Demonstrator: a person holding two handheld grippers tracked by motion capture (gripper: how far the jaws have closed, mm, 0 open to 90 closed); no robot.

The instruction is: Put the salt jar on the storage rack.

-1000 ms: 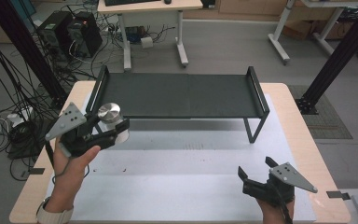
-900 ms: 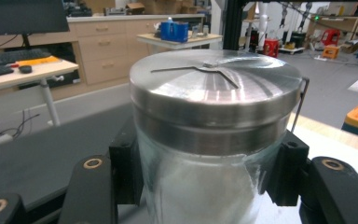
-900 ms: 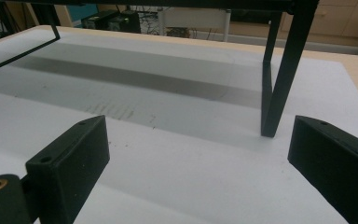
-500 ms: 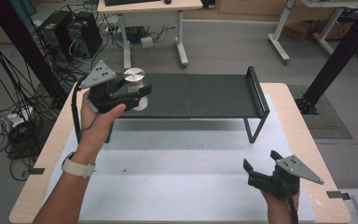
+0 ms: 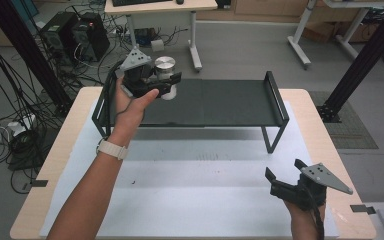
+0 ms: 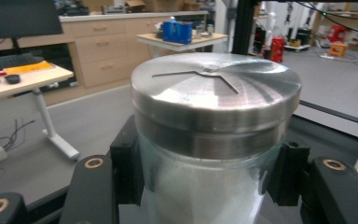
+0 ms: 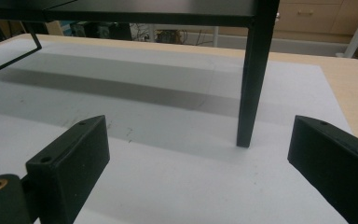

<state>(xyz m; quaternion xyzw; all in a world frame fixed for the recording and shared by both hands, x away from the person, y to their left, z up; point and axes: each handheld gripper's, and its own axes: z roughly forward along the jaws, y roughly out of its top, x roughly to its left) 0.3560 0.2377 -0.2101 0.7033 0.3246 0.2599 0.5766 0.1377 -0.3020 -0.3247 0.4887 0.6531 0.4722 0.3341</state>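
A glass jar (image 5: 165,66) with a flat metal lid and white contents is held in the air over the left end of a black shelf (image 5: 220,102). My left gripper (image 5: 167,85) is shut on it, pads pressed to both sides of the glass just under the lid. In the left gripper view the jar (image 6: 214,98) stands upright between the jaws of my left gripper (image 6: 209,179). My right gripper (image 5: 281,183) hovers low near the table's front right, open and holding nothing. In the right gripper view, my right gripper (image 7: 200,158) faces the shelf's right front leg (image 7: 254,70).
The shelf stands on a white mat (image 5: 190,195) that covers the wooden table (image 5: 325,135). Its raised end rails (image 5: 275,95) rise at both sides. Beyond the table are desks, a computer tower (image 5: 75,35) and loose cables on the floor.
My left hand has carried the jar up and away from the table's left side to above the shelf's left end. The right gripper has barely shifted.
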